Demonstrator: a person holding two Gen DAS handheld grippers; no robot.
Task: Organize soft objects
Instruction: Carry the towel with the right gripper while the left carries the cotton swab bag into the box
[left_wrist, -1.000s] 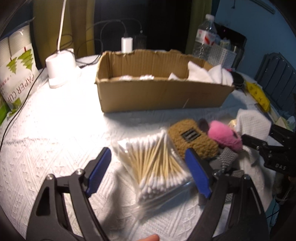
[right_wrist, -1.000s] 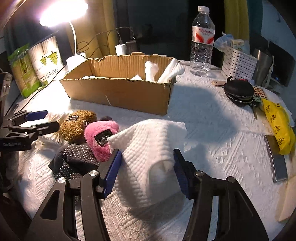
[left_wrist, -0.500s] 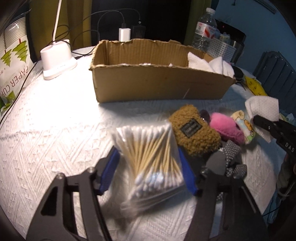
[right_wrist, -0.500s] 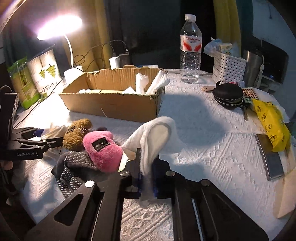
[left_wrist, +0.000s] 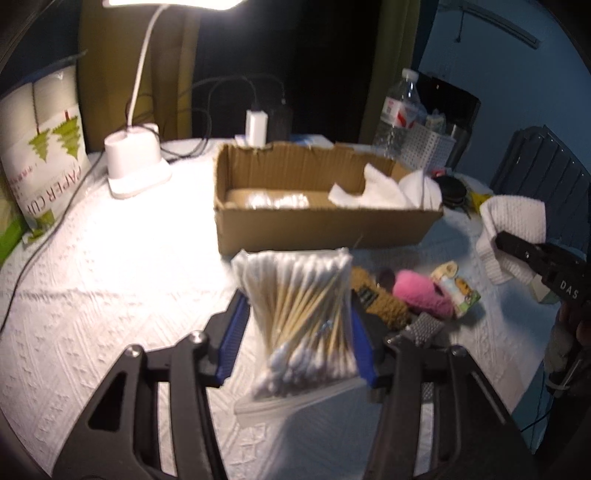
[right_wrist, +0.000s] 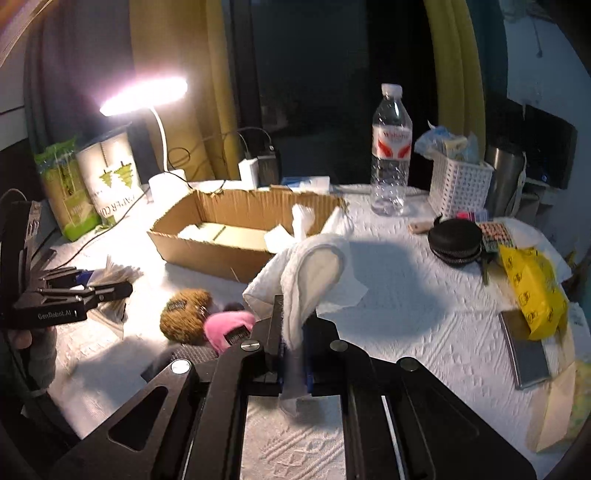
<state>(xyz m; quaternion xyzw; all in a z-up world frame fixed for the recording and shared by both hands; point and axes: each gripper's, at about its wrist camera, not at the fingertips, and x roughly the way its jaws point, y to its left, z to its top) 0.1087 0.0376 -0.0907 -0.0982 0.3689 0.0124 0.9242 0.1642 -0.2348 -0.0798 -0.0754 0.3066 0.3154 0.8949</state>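
White embossed cloth covers the table (left_wrist: 110, 295), lit hard by a desk lamp (right_wrist: 144, 94) at the far left.

We hold two soft items off the surface. Our left gripper (left_wrist: 295, 334) is clamped on a swab bag (left_wrist: 299, 314), blue pads pressed against both long sides; the swabs' long axis runs forward along the fingers, toward the box (left_wrist: 317, 221). Our right gripper (right_wrist: 295, 354) is pinched tight on a towel (right_wrist: 314, 273), which folds upward and flops over the closed pads.

The deciding relation: the box lies directly ahead of the left gripper, with its open top facing up and its near wall just beyond the bag's far end. From the right gripper it sits ahead and to the left, its right end already holding white paper (right_wrist: 295, 229). We judge the left hand nearer and better aligned for a drop into the bare left half.

Below and between the grippers, a brown plush (right_wrist: 184, 317), a pink plush (right_wrist: 229, 330) and a dotted grey fabric (left_wrist: 424, 328) rest on the cloth, touching one another. We judge these not yet sorted.

Bottle (right_wrist: 389, 155), white basket (right_wrist: 460, 184) and black pouch (right_wrist: 456, 242) stand well apart, to the right.
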